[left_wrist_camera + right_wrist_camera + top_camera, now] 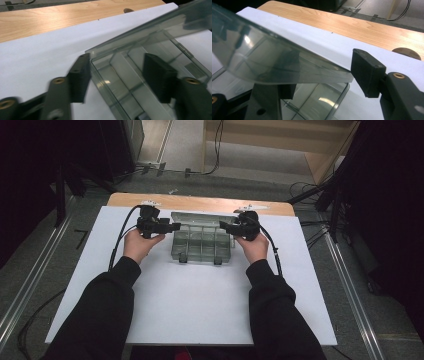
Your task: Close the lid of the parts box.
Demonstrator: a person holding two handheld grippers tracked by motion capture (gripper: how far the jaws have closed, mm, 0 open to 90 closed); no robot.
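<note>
A clear box (pixel 201 243) sits at upper centre of the high view on a white sheet (pixel 190 300), its lid (pixel 200 218) raised at the back. The left gripper (pixel 172 226) is at the box's left end; in its own view the 2 jaws stand apart astride the box's side wall, pads not pressing it. The right gripper (pixel 225 226) is at the right end, jaws spread either side of the lid's edge (pixel 287 67), with the right pad (pixel 367 72) just beside it.

No readable text, label or number anywhere.
</note>
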